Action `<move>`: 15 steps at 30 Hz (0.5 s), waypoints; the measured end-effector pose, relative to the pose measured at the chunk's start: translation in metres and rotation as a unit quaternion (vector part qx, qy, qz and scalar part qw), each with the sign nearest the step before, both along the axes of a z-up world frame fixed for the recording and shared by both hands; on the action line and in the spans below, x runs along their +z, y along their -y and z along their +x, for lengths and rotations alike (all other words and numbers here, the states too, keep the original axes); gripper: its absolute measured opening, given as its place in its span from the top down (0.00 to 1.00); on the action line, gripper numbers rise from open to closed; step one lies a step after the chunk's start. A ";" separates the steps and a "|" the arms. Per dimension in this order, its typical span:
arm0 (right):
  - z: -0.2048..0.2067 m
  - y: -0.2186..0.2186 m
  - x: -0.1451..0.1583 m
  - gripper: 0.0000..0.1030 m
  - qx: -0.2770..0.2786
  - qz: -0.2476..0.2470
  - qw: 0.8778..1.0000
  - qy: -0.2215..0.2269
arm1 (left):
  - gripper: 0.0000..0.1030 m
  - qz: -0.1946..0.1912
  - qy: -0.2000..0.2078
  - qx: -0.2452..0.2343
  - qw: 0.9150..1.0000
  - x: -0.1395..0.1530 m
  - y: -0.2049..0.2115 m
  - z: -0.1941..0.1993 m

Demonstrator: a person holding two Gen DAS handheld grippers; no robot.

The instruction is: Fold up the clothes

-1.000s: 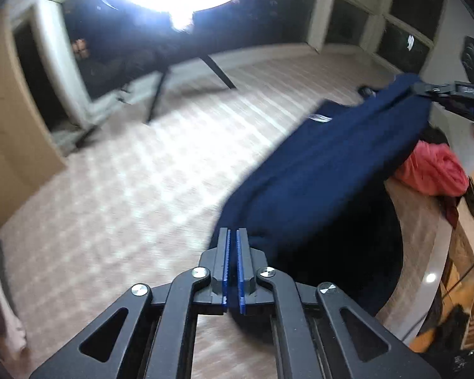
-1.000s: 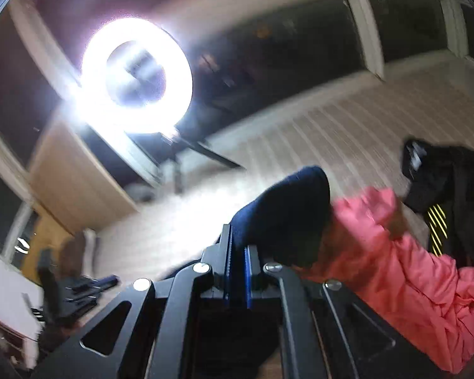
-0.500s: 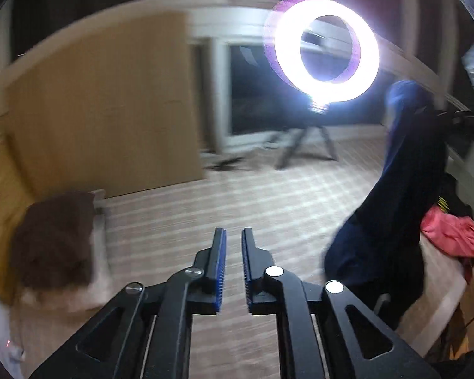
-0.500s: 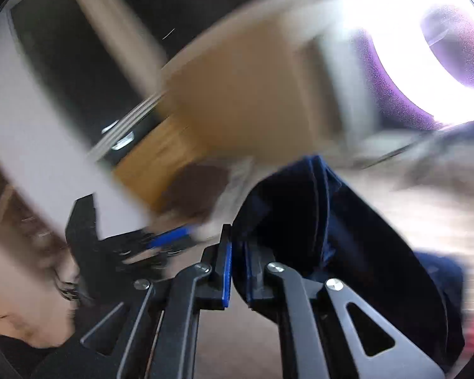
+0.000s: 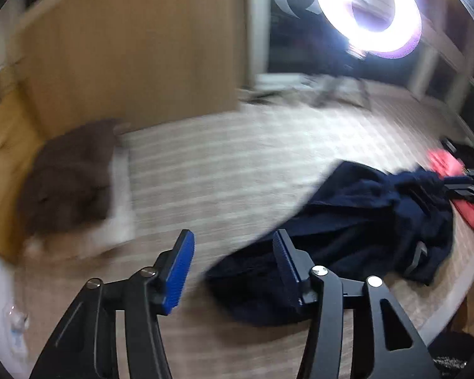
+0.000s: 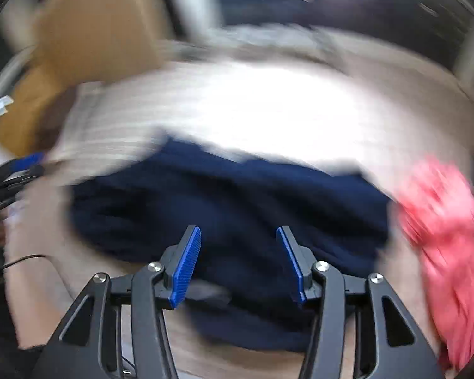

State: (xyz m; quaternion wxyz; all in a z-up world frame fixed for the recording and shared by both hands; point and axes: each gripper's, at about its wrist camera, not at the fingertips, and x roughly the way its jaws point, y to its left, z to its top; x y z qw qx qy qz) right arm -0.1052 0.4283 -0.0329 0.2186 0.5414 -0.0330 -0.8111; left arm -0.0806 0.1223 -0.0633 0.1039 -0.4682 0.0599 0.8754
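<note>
A navy blue garment (image 5: 357, 233) lies crumpled in a heap on the striped bed surface (image 5: 224, 170). My left gripper (image 5: 233, 262) is open beside the heap's left end, its right finger at the cloth's edge, nothing between the pads. In the right wrist view the same navy garment (image 6: 224, 214) spreads below my right gripper (image 6: 238, 259), which is open with empty jaws just above the cloth. The right gripper's fingers (image 5: 467, 186) also show at the far right of the left wrist view, at the heap's far end. Both views are motion-blurred.
A pink garment (image 6: 442, 227) lies bunched to the right of the navy one, pink garment (image 5: 458, 186). A brown pillow or blanket (image 5: 69, 173) sits at the bed's left by a wooden headboard (image 5: 136, 47). A ring light (image 5: 369, 9) glares behind. The bed's edge runs at lower right.
Both grippers have let go of the navy garment and opened wide. The garment, held up in the air before, has dropped into a heap on the bed.
</note>
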 end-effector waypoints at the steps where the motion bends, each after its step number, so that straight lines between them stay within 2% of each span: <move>1: 0.001 -0.011 -0.007 0.52 -0.014 0.002 1.000 0.007 | 0.46 0.003 0.007 -0.027 1.000 -0.008 -0.018 -0.006; 4: 0.005 -0.042 -0.028 0.52 -0.056 0.009 0.998 0.026 | 0.45 -0.009 0.027 -0.114 0.993 -0.032 -0.082 -0.020; 6: 0.008 -0.063 -0.042 0.52 -0.083 0.014 0.996 0.040 | 0.42 -0.023 0.038 -0.168 0.985 -0.047 -0.126 -0.025; 7: 0.009 -0.074 -0.049 0.52 -0.097 0.016 0.994 0.046 | 0.41 -0.034 0.044 -0.223 0.973 -0.056 -0.146 -0.028; 8: 0.011 -0.085 -0.056 0.52 -0.111 0.019 0.992 0.053 | 0.40 -0.052 0.044 -0.330 0.942 -0.064 -0.162 -0.030; 10: 0.013 -0.106 -0.070 0.52 -0.139 0.023 0.988 0.066 | 0.40 -0.080 0.048 -0.354 0.931 -0.078 -0.191 -0.030; 11: 0.015 -0.116 -0.077 0.52 -0.152 0.025 0.985 0.072 | 0.43 -0.088 0.053 -0.358 0.928 -0.085 -0.200 -0.032; 12: 0.016 -0.127 -0.083 0.52 -0.166 0.028 0.983 0.079 | 0.58 -0.086 0.065 -0.359 0.927 -0.090 -0.204 -0.037; 14: 0.018 -0.144 -0.096 0.52 -0.188 0.031 0.978 0.089 | 0.76 -0.062 0.094 -0.355 0.928 -0.094 -0.203 -0.046; 15: 0.016 -0.141 -0.097 0.52 -0.183 0.026 0.979 0.086 | 0.81 -0.045 0.102 -0.352 0.929 -0.093 -0.198 -0.050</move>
